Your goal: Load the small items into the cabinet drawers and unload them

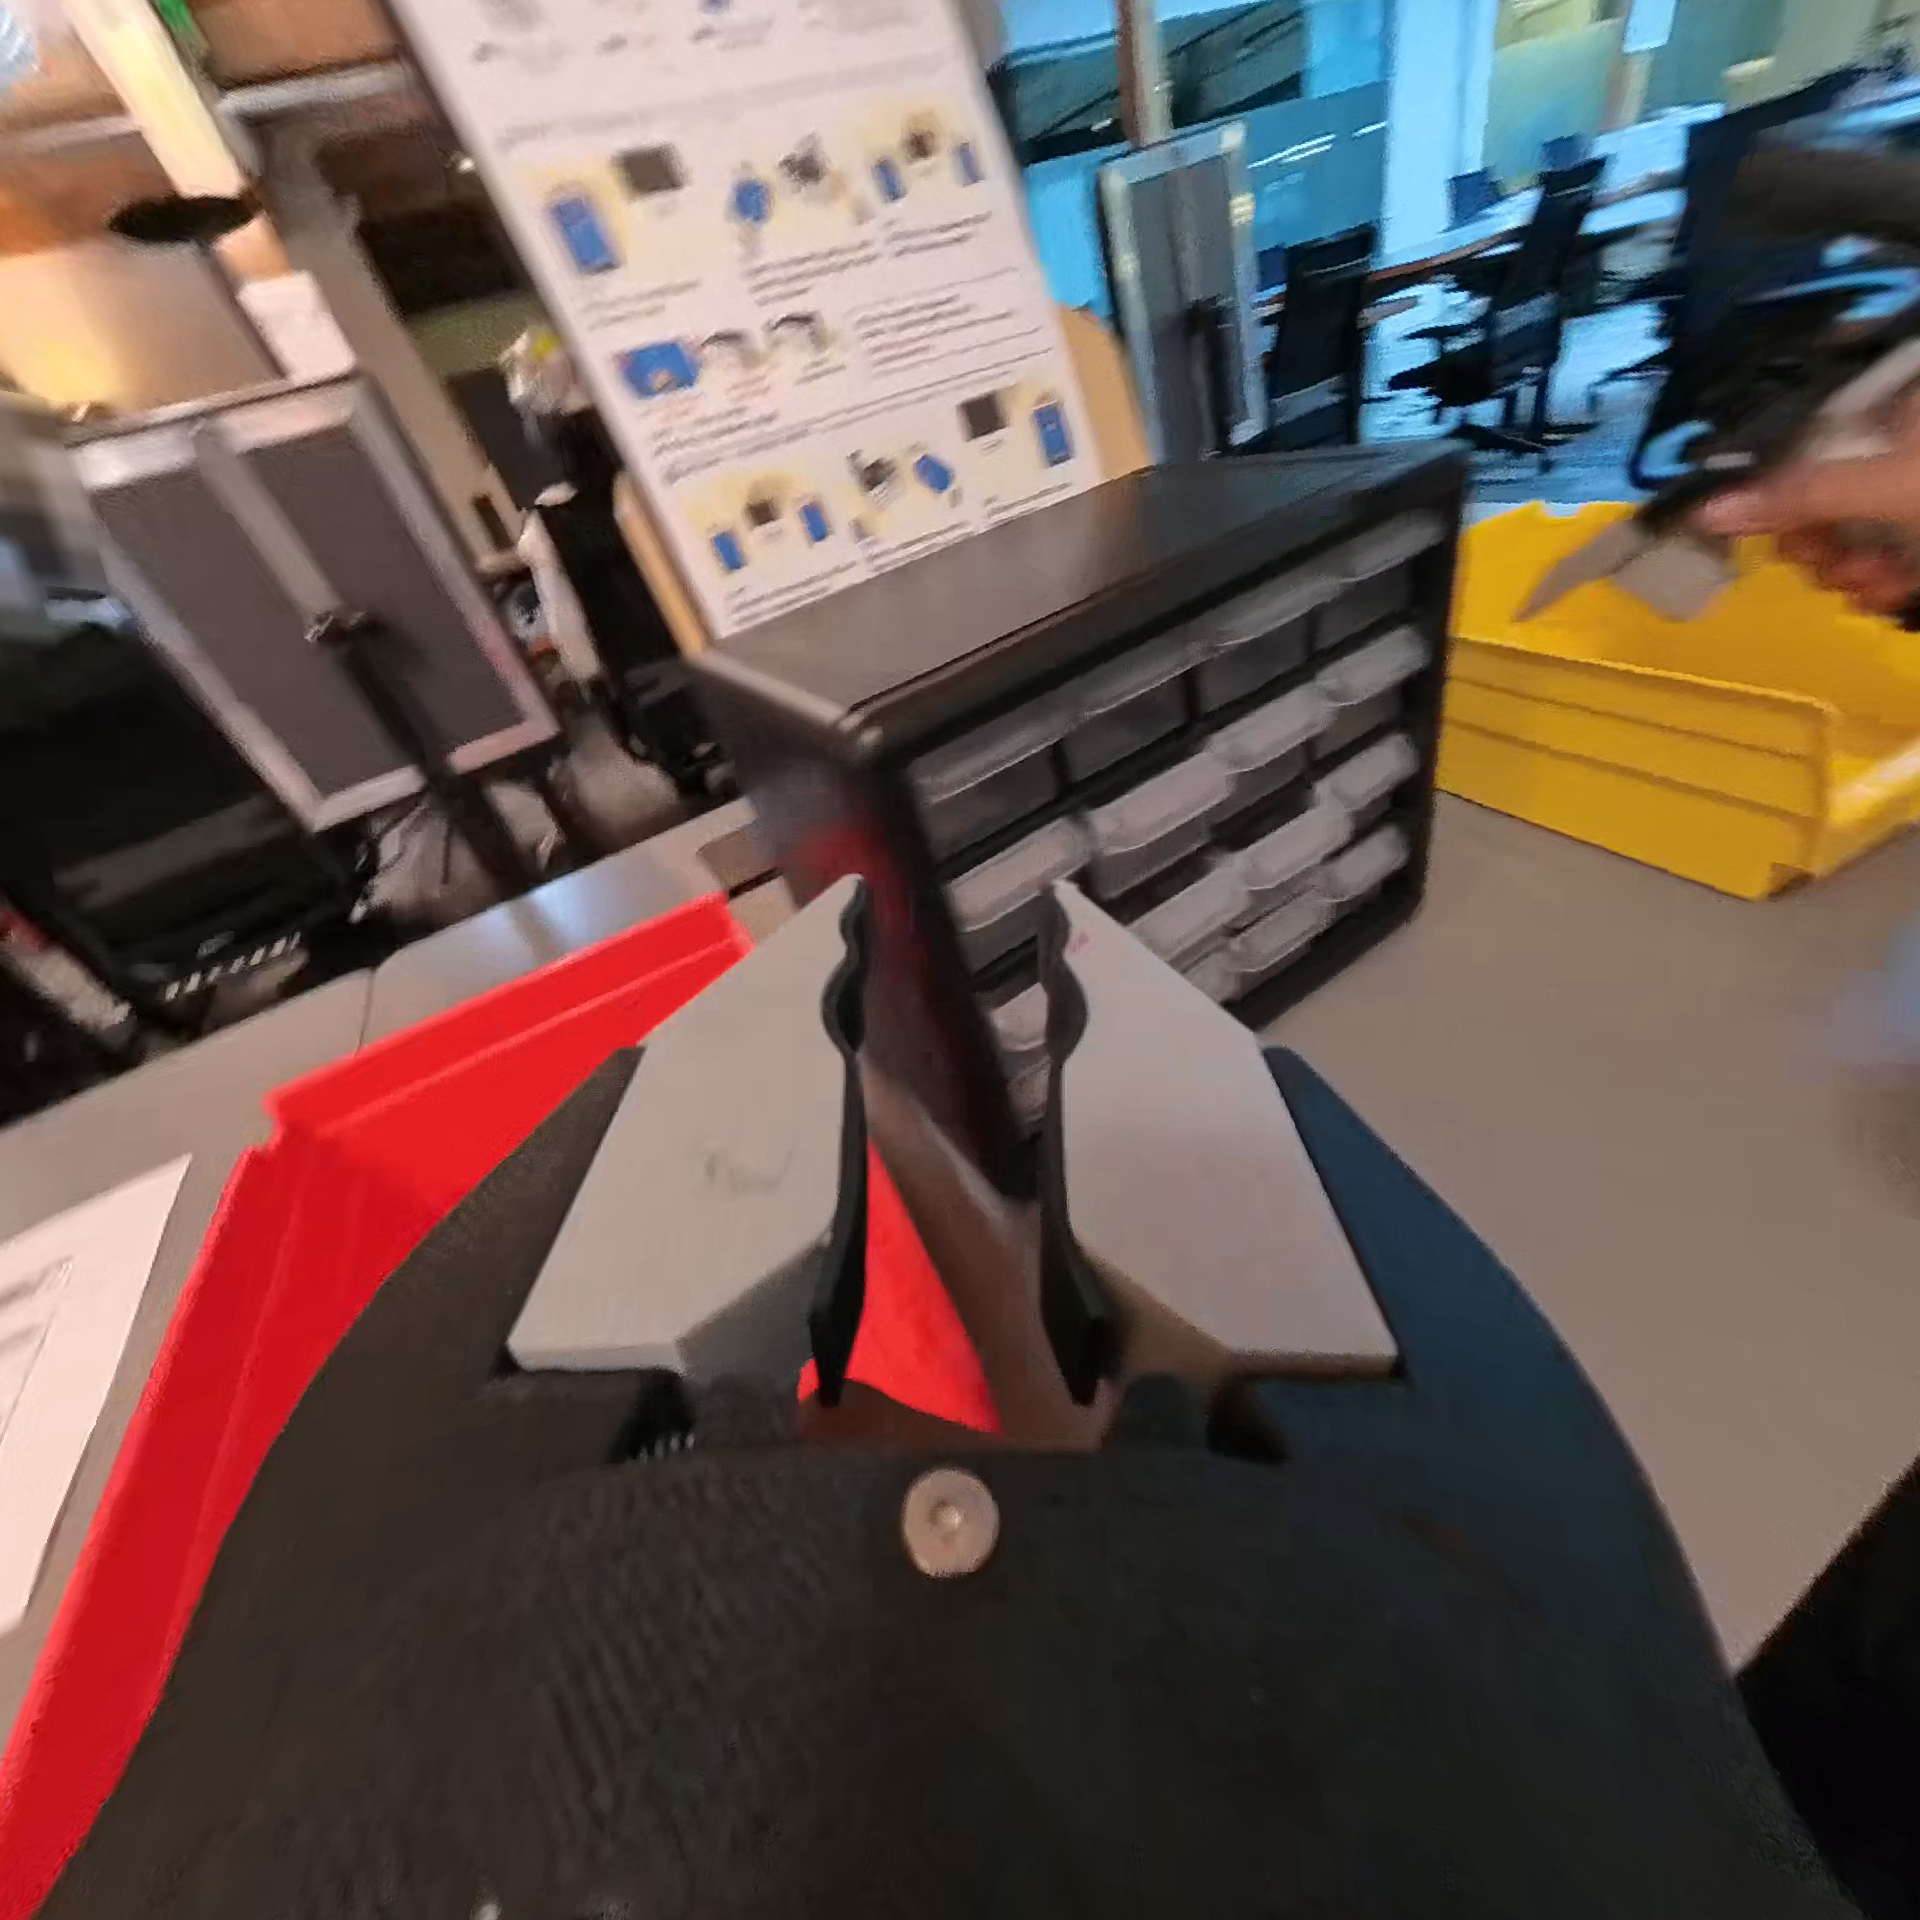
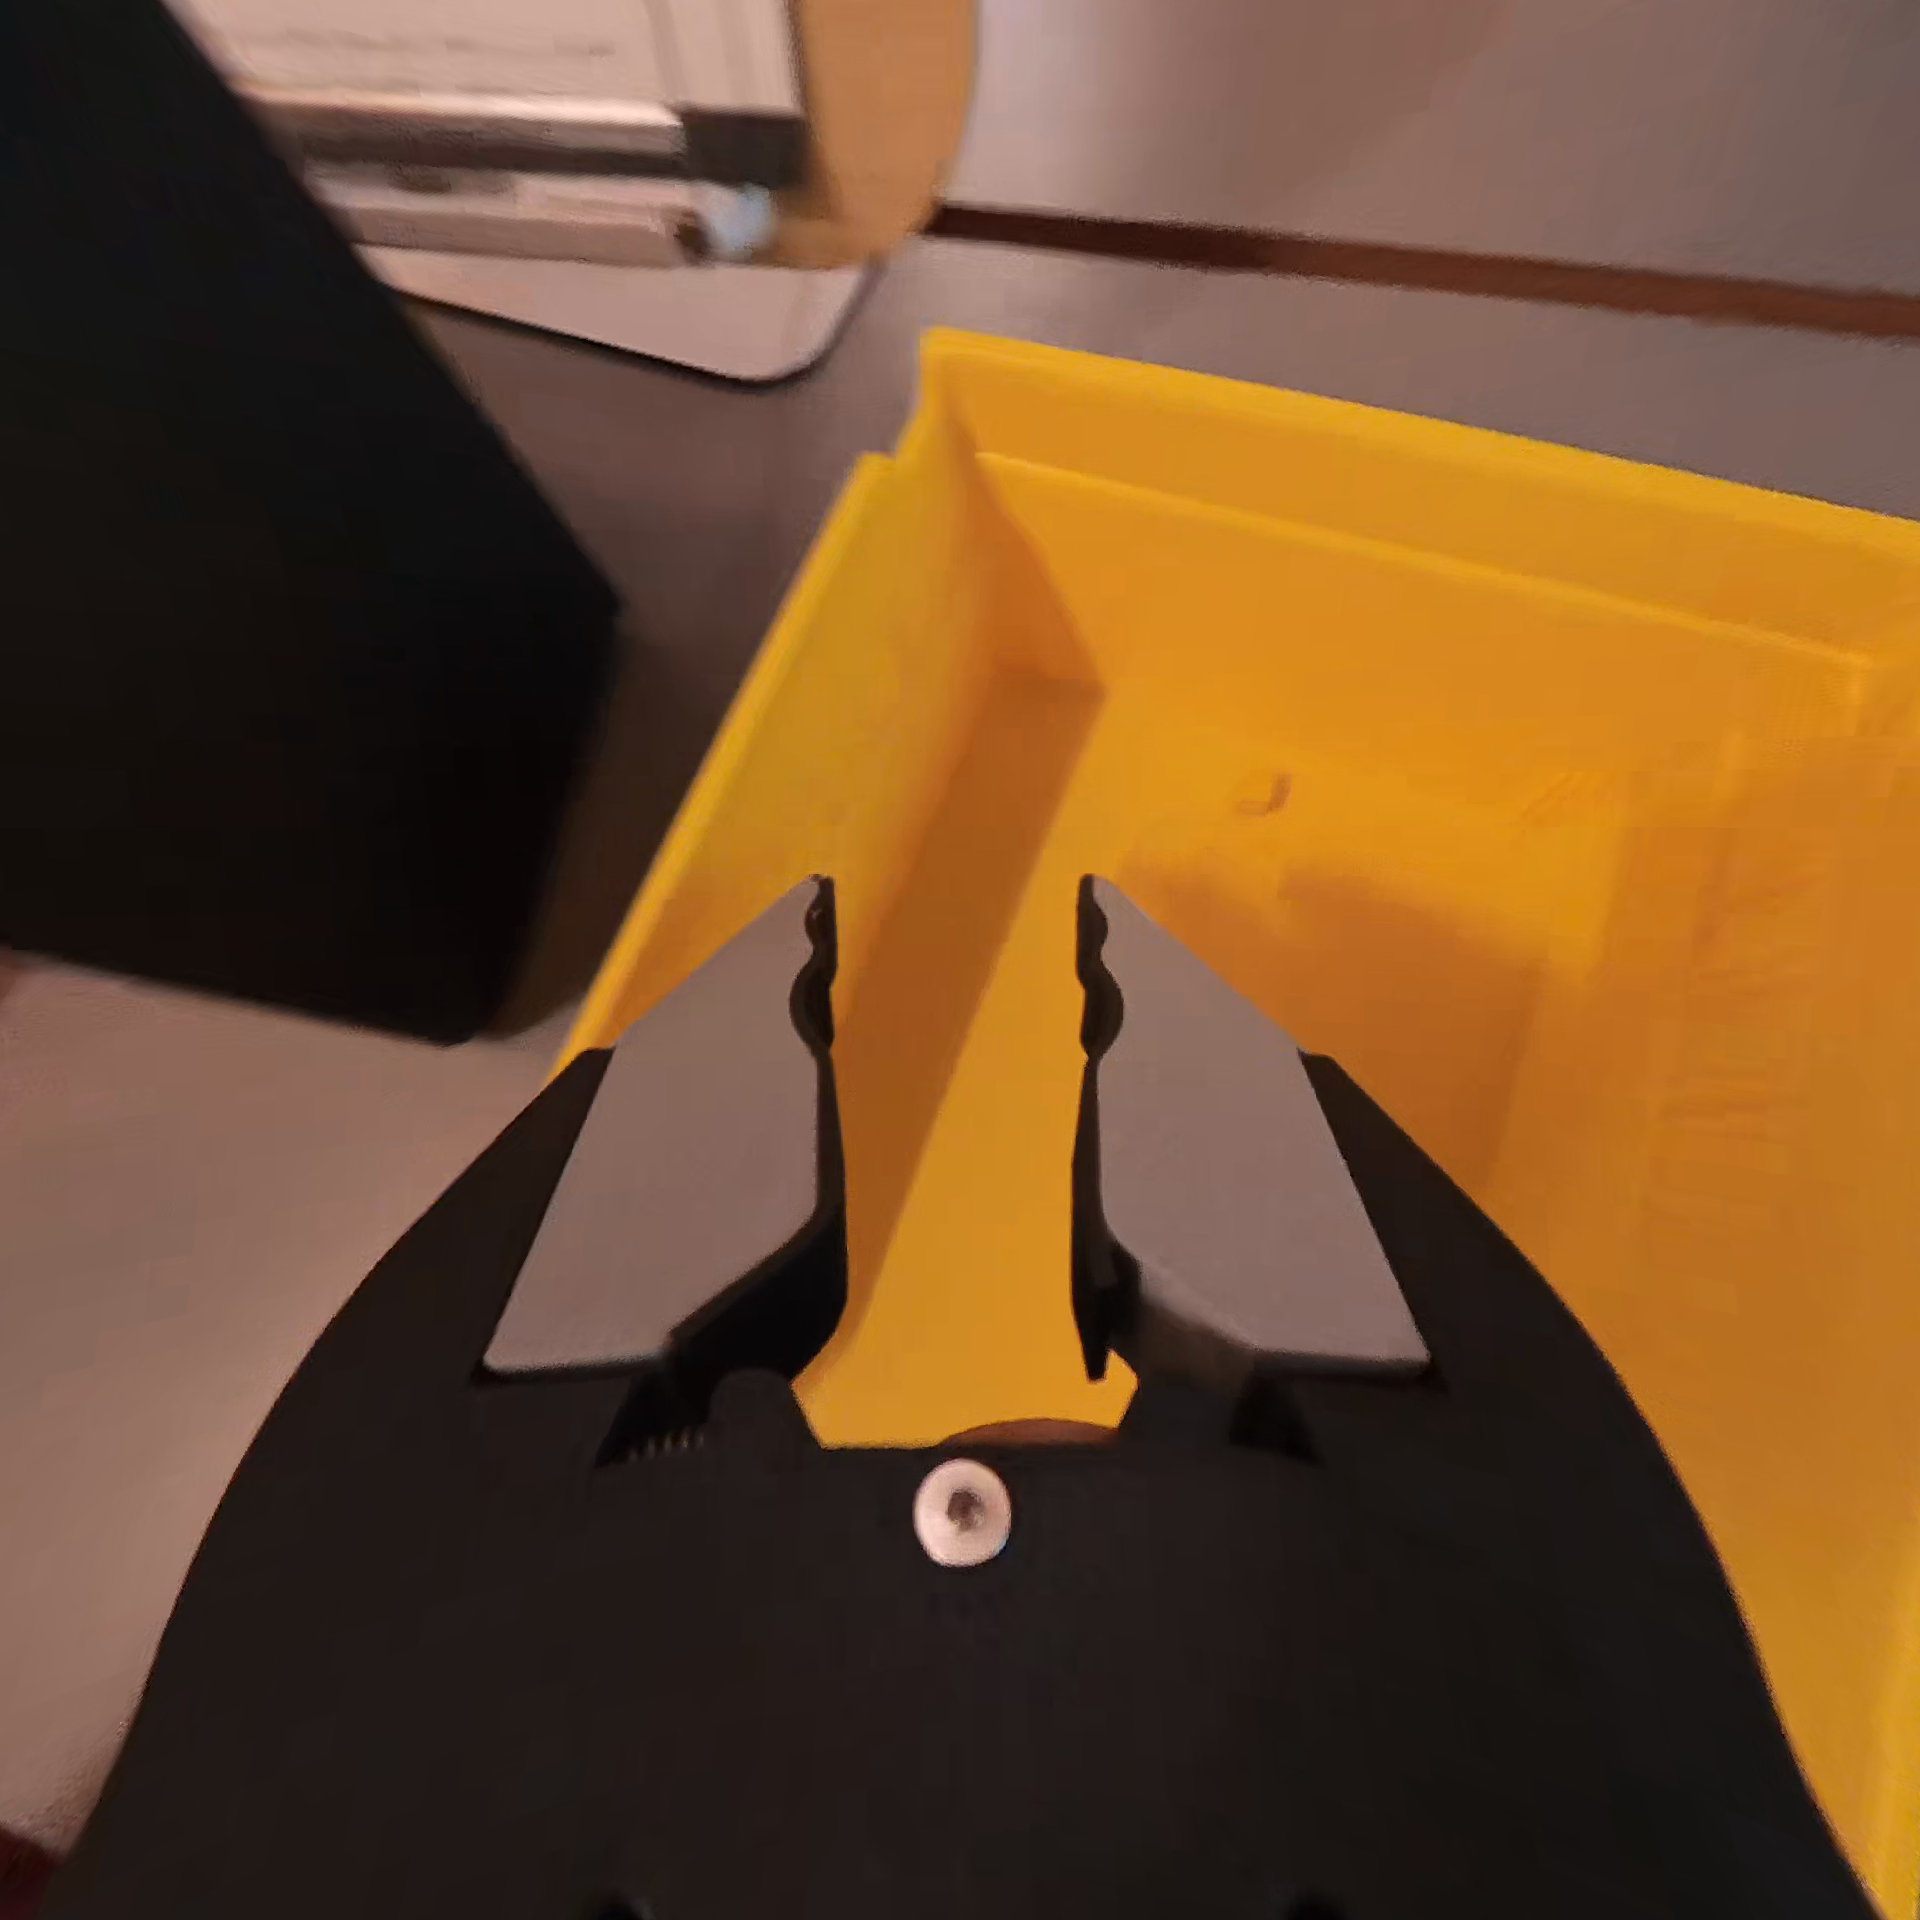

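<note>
A black cabinet (image 1: 1132, 665) with rows of clear small drawers (image 1: 1174, 800) stands on the grey table; its dark side also shows in the right wrist view (image 2: 239, 582). My left gripper (image 1: 956, 914) is open and empty, above the edge of a red bin (image 1: 447, 1122), pointing at the cabinet's near corner. My right gripper (image 2: 954, 894) is open and empty, held over the left inner wall of a yellow bin (image 2: 1455, 831). That gripper also shows far right in the left wrist view (image 1: 1621, 561), over the yellow bin (image 1: 1631, 748). No small items are visible; the views are blurred.
A white sheet of paper (image 1: 62, 1340) lies on the table left of the red bin. A large poster board (image 1: 769, 301) stands behind the cabinet. Grey table surface (image 1: 1558, 1143) lies right of the cabinet. A person's hand holds the right gripper. My hands' fingertips stand some 45 cm from each other. To the black cabinet (image 1: 1132, 665): left tips about 12 cm, right tips about 30 cm.
</note>
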Demonstrator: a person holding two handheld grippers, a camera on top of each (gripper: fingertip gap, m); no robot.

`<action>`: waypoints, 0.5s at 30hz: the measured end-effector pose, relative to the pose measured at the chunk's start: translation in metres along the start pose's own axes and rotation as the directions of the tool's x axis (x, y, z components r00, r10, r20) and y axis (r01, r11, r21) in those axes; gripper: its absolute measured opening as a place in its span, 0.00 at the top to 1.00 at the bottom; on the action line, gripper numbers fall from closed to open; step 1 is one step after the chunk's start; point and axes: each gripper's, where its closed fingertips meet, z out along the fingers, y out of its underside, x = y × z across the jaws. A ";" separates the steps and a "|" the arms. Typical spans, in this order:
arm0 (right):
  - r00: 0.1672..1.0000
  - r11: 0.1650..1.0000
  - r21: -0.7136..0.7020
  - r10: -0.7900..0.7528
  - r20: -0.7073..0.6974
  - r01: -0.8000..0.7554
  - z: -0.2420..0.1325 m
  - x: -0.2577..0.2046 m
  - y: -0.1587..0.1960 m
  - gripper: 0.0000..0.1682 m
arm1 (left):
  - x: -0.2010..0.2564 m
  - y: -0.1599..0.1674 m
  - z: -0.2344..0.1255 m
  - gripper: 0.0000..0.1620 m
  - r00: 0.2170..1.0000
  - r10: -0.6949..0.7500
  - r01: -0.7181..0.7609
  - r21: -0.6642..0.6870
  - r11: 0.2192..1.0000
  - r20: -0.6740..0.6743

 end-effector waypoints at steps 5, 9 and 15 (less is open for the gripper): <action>0.992 0.980 0.195 -0.059 0.112 0.036 -0.065 -0.063 0.008 0.73 | -0.058 0.030 -0.006 0.79 0.979 -0.110 0.123 -0.065 0.990 0.170; 0.953 0.963 0.256 -0.156 0.261 0.087 -0.097 -0.122 0.021 0.71 | -0.096 0.071 -0.008 0.77 0.944 -0.162 0.215 -0.165 0.963 0.288; 0.899 0.920 0.323 -0.321 0.298 0.222 -0.135 -0.166 0.030 0.69 | -0.108 0.115 0.001 0.68 0.933 -0.213 0.299 -0.297 0.907 0.289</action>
